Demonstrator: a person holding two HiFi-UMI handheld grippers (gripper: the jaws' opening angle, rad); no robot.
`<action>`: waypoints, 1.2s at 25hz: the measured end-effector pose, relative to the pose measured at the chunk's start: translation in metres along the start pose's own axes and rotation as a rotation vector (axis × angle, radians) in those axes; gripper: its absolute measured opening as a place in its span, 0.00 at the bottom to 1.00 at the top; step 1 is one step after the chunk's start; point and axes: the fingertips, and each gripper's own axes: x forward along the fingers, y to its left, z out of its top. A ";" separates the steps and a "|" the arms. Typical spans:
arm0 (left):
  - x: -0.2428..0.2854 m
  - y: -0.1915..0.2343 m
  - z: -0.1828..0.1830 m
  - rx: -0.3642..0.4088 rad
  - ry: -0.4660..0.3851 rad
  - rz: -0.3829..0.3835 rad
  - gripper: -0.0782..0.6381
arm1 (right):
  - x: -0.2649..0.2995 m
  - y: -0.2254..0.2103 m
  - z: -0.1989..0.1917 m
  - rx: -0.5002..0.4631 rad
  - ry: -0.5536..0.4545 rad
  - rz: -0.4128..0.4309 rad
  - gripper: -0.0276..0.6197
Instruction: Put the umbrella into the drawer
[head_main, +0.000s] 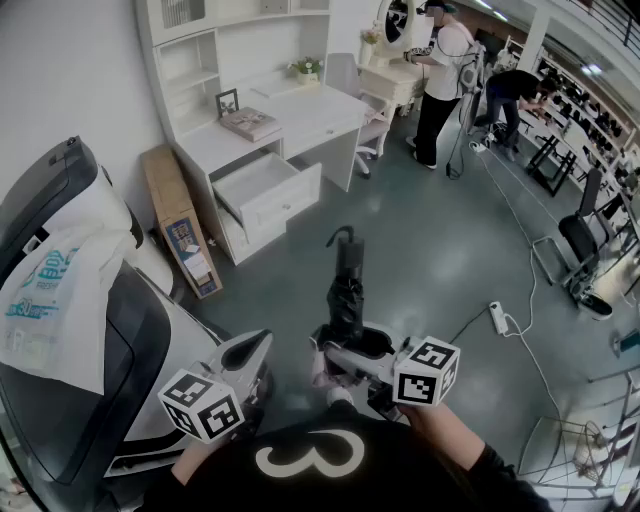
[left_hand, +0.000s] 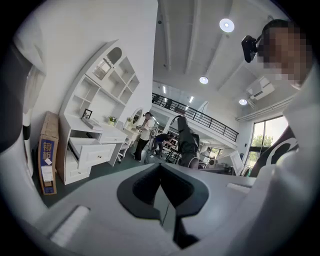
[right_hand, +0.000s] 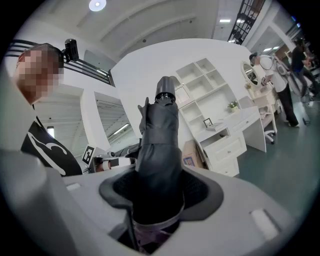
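My right gripper (head_main: 350, 345) is shut on a folded black umbrella (head_main: 345, 285), which points away from me with its hooked handle at the far end. In the right gripper view the umbrella (right_hand: 160, 150) fills the space between the jaws of that gripper (right_hand: 159, 192) and stands up in front of the camera. The left gripper (head_main: 255, 350) hovers beside it, apart from the umbrella, with its jaws together and nothing in them (left_hand: 161, 185). The white desk (head_main: 300, 115) stands across the floor ahead, and its top drawer (head_main: 262, 185) is pulled out.
A brown cardboard box (head_main: 180, 220) leans at the desk's left end. A large black-and-white machine with a plastic bag (head_main: 60, 290) over it stands close on my left. A power strip (head_main: 497, 318) and cable lie on the floor to the right. Two people (head_main: 440, 80) work at the back.
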 end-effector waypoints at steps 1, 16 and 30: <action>0.000 0.000 0.001 0.004 0.003 0.001 0.12 | 0.001 0.000 0.000 0.003 -0.003 -0.002 0.39; 0.031 0.017 0.006 0.027 0.020 -0.010 0.12 | 0.010 -0.036 0.007 0.016 -0.039 -0.019 0.39; 0.131 0.090 0.041 0.036 0.015 0.063 0.12 | 0.067 -0.147 0.048 0.052 0.010 0.058 0.39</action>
